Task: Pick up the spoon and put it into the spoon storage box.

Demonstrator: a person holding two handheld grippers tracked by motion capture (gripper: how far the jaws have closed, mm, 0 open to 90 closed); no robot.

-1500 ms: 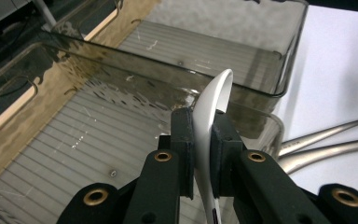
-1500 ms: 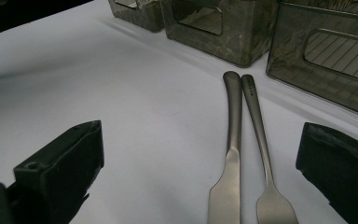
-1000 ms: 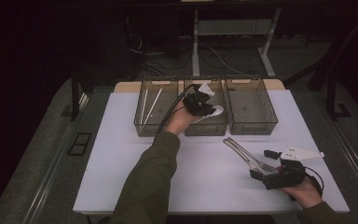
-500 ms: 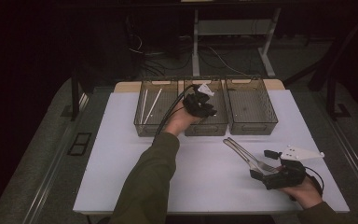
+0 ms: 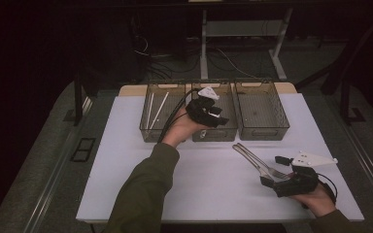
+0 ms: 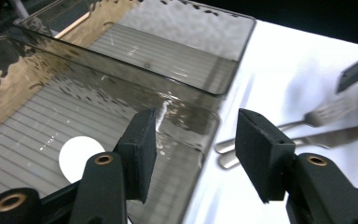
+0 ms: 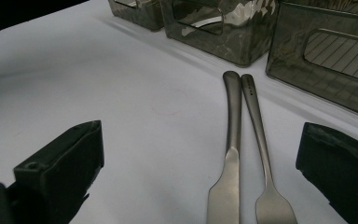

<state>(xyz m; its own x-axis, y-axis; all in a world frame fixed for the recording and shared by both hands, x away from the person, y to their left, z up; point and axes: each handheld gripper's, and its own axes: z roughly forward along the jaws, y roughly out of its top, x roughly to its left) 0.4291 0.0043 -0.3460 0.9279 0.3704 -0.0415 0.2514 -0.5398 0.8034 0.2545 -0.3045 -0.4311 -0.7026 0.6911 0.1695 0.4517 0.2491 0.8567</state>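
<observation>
Looking down from the high view, the left gripper (image 5: 217, 114) is being held over the middle bin (image 5: 226, 130) of three smoky bins at the far side of the white table (image 5: 126, 160), its jaws having just been opening with nothing between them, while the right gripper (image 5: 272, 171) is being rested near the table's front right corner with the knife (image 5: 248, 156) and fork (image 5: 264, 165) lying side by side just ahead of it, their handles angled away toward the bins. Through the left gripper view, the left gripper's pads (image 6: 142, 151) are being shown partly parted and empty above the bin's ribbed floor, where a white round piece (image 6: 77, 156) is lying; the cutlery is being seen well apart, out on the table past the bin wall. Through the right gripper view, the right gripper (image 7: 200, 168) is being held wide, gripping nothing, with the knife's blade (image 7: 224, 191) and the fork's tines (image 7: 272, 205) lying between its jaws and both long axes running straight away from it, so the right hand is judged far the nearer for a pickup
</observation>
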